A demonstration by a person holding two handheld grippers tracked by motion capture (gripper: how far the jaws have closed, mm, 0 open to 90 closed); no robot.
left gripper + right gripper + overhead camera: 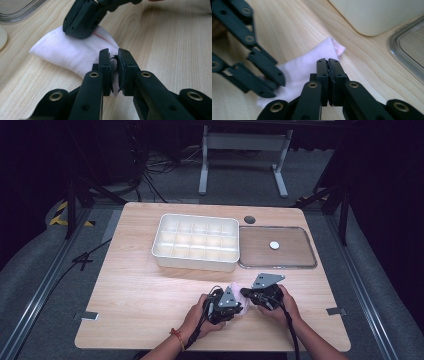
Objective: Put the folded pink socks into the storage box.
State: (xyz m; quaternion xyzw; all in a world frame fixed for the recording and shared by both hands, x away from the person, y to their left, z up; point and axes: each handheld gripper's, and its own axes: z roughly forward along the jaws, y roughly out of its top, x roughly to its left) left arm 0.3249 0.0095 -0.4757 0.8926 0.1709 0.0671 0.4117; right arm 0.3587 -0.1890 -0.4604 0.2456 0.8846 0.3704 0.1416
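Both grippers are pinched onto the same small white cloth (67, 51) near my edge of the table (135, 295). Left gripper (114, 65) has its jaws nearly together with a fold of the fabric's near corner caught between the pads, so I read it as clamped on the cloth. Right gripper (328, 72) shows its jaws pressed tight over the cloth, and from the left gripper view I see its black jaws coming down on the far edge of the fabric, where a faint pink line shows; I take it as gripping there too. The cloth lies flat on the wood between the two, looking already folded once. I judge I am in the middle of folding or gathering this cloth, each hand holding an opposite end. Next I would need to lift both ends together, keeping the pinch firm, and bring one over the other without letting the thin fabric slip. Farther off stands the white compartment tray (196, 241), its cells looking empty, and just beside it to the right the clear lid (277, 247) lying flat with a small white disc (274, 245) on it.
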